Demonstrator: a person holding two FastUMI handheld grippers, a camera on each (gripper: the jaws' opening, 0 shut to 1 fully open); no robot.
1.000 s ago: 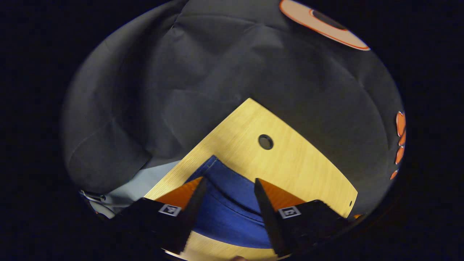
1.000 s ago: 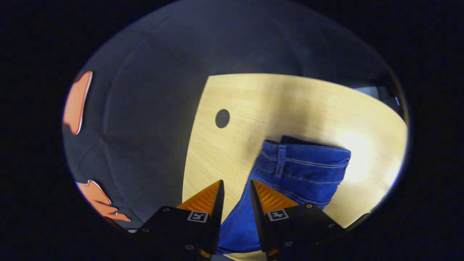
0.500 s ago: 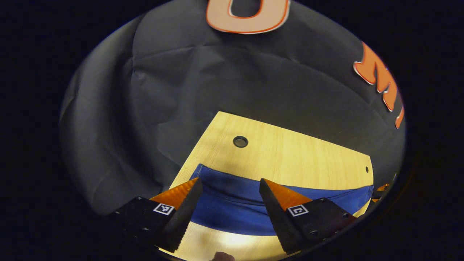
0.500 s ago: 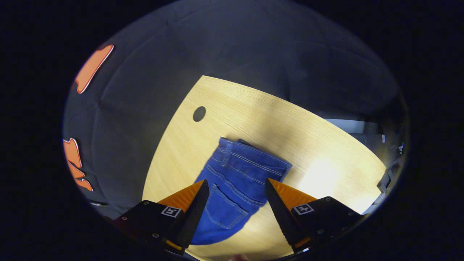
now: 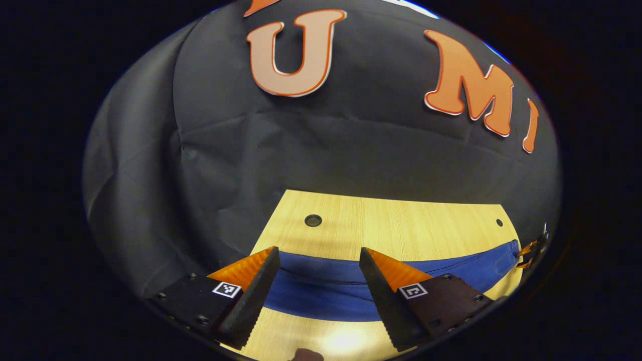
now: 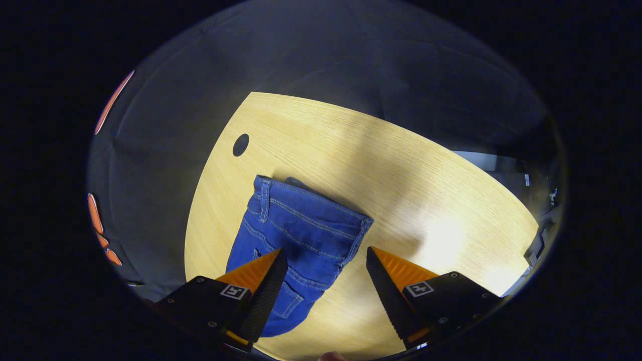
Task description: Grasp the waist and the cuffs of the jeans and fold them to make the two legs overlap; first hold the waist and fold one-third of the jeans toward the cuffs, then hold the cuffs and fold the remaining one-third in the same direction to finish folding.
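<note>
Blue jeans (image 6: 296, 235) lie flat on the wooden table (image 6: 381, 175), waistband with belt loop toward the far side in the right gripper view. My right gripper (image 6: 321, 281) hovers open above the jeans, nothing between its fingers. In the left gripper view the jeans (image 5: 321, 286) stretch as a blue band across the table (image 5: 401, 225), from behind the fingers to the right edge. My left gripper (image 5: 316, 281) stands open over that band, clear of the cloth. The other gripper's tips (image 5: 529, 248) peek in at the far right.
A round cable hole (image 5: 313, 220) sits in the table near its far left corner, also seen as the hole (image 6: 241, 144) in the right gripper view. Black cloth wall surrounds the table. Grey equipment (image 6: 539, 240) stands past the table's right end.
The right gripper went from nearly shut beside the jeans to open, then pulled back and up. The left gripper tilted up and back, staying open; more wall shows now.
</note>
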